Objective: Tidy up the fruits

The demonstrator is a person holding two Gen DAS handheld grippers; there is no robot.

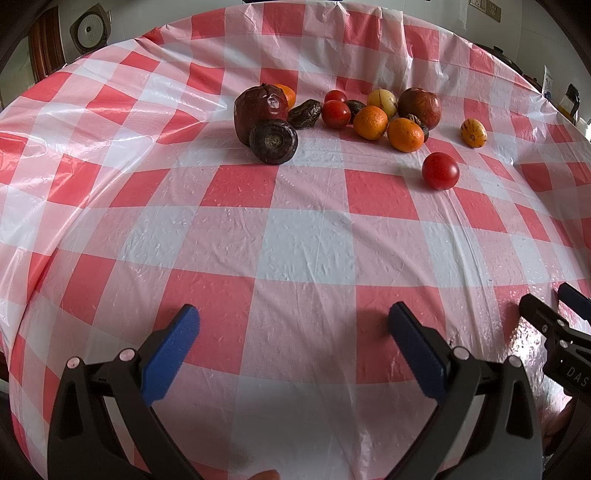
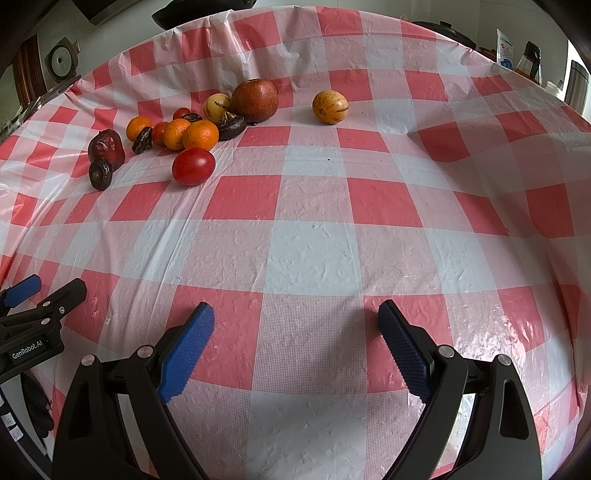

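"GenRobot.AI" stands on the left gripper (image 2: 44,291); "DAS" shows on the right gripper (image 1: 554,299).

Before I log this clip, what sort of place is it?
Probably a home kitchen or dining area: a table under a red-and-white checked plastic cloth, loose fruit, a round white rice cooker and a steel canister behind.

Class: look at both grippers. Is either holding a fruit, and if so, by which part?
Nothing is held. The left gripper and right gripper are both open over the tablecloth, far from the fruits.
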